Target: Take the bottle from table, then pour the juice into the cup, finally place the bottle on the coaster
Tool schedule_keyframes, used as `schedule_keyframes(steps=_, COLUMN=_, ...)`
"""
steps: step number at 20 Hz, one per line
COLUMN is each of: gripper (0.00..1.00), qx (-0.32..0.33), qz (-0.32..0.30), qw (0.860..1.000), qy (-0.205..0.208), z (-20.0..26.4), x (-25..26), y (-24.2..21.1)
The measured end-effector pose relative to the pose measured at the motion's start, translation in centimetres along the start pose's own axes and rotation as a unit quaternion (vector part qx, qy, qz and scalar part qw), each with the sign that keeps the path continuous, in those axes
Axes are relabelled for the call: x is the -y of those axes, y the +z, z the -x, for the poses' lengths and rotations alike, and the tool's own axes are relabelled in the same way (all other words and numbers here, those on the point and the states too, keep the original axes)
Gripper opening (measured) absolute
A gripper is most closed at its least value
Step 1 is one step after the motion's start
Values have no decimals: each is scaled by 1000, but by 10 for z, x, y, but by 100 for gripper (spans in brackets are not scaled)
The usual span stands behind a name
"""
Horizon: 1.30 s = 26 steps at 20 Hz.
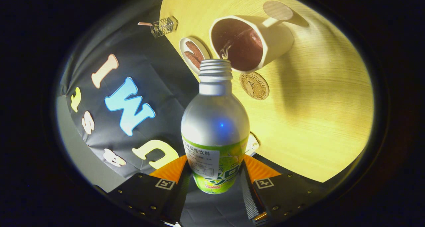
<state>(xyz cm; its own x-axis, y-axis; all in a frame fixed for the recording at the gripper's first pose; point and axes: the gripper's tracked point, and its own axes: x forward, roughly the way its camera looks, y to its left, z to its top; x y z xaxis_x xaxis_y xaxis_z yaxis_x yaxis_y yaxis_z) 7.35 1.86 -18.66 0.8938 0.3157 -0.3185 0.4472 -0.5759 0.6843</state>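
- Bottle [215, 120] off the desk [315, 120], pinched between both fingers of the hand-held gripper [215, 179].
- Pouring now: mouth tipped at the cup [262, 41].
- Left to do: setting down on coaster [254, 85] beside cup.

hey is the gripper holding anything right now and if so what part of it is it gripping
Yes. The gripper holds the bottle by its lower body, at the labelled part, one finger on each side. The open neck is tipped toward the cup.

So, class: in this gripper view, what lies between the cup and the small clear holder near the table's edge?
A small round dish holding brown pieces lies between the cup and the clear holder, in the gripper view.
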Motion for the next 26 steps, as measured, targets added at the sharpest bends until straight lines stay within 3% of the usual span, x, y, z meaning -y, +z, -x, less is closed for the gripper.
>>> schedule_keyframes(steps=26, gripper=72, qx=-6, qz=-25, qw=1000, qy=-13, z=3, x=-3, y=-10)
